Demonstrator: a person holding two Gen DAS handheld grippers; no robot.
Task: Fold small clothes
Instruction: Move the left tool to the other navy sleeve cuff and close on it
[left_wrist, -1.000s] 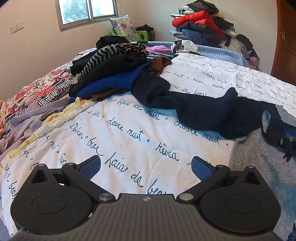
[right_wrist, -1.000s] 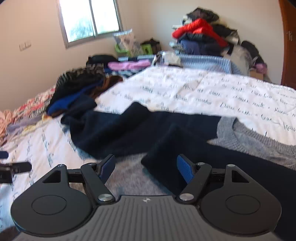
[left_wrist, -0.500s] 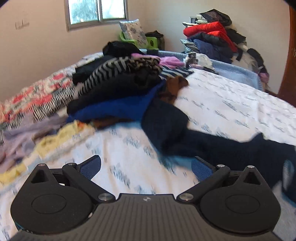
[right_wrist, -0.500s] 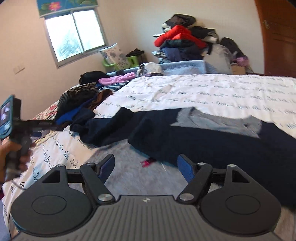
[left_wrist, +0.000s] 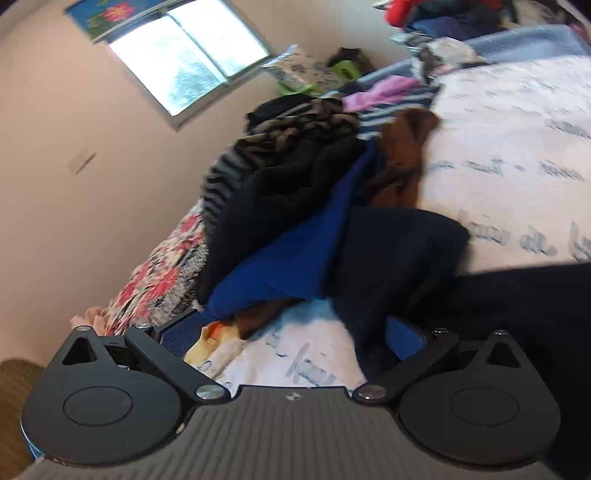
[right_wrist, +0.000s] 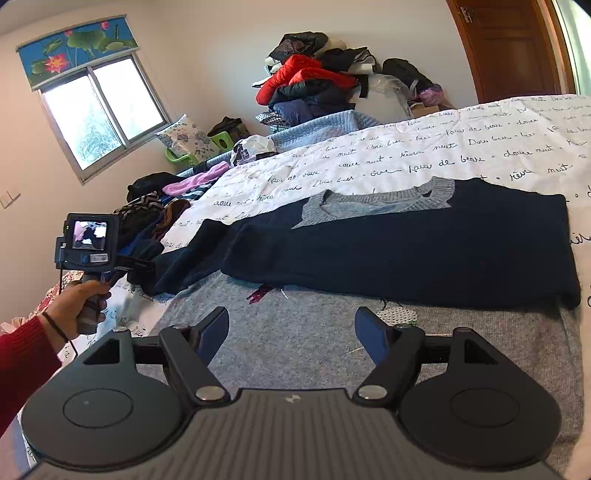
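Note:
A navy and grey sweater (right_wrist: 424, 247) lies on the bed, its grey body (right_wrist: 332, 332) toward me and one navy sleeve folded across it. The other navy sleeve (right_wrist: 184, 258) stretches left toward the clothes pile; it also shows in the left wrist view (left_wrist: 399, 258). My right gripper (right_wrist: 291, 332) is open and empty, raised over the grey body. My left gripper (left_wrist: 291, 332) is open and empty, tilted, just above the quilt with the navy sleeve by its right finger (left_wrist: 404, 338). The left gripper's handle (right_wrist: 88, 243) shows in the right wrist view.
A pile of dark, blue, striped and brown clothes (left_wrist: 303, 192) lies on the bed's left side. The white quilt with script (right_wrist: 443, 147) covers the bed. More clothes (right_wrist: 314, 85) are stacked against the far wall. A wooden door (right_wrist: 509, 48) stands at right.
My left gripper has moved forward and tilted toward the navy sleeve near the clothes pile. My right gripper has risen and pulled back, now showing the whole sweater.

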